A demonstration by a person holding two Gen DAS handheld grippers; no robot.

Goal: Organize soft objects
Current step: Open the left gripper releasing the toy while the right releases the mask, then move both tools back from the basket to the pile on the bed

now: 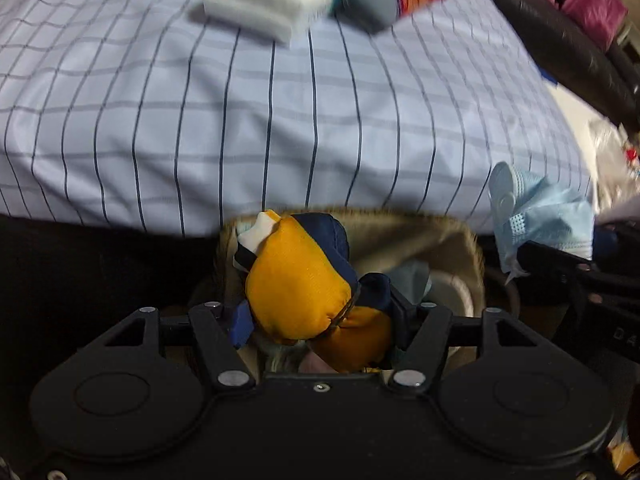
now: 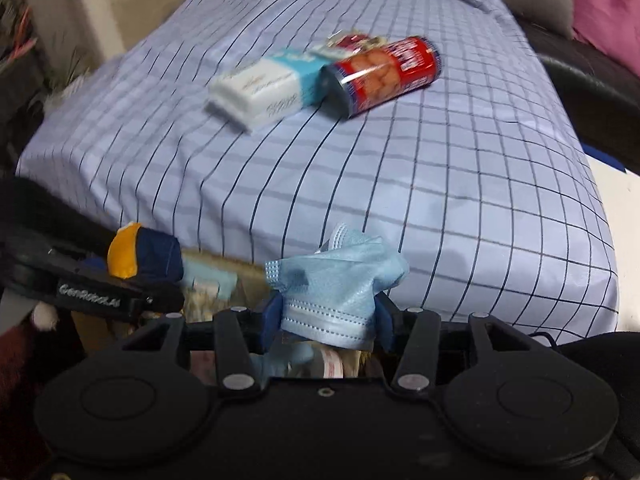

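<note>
the left hand-held gripper (image 1: pixel 320 316) squeezes a yellow and blue soft toy (image 1: pixel 298 276) and the right hand-held gripper (image 2: pixel 326 320) pinches a blue face mask (image 2: pixel 332 284), both over the tan basket (image 1: pixel 420 240) at 6 o'clock, so next comes letting go to drop them in.

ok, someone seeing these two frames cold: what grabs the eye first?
Probably the orange and navy soft toy pinched in the left gripper, held over a tan fabric bin at the near edge of the bed. Beside it, the right gripper clamps a crumpled blue face mask. Far back on the checked sheet lie a white tissue pack and a red can on its side.
</note>
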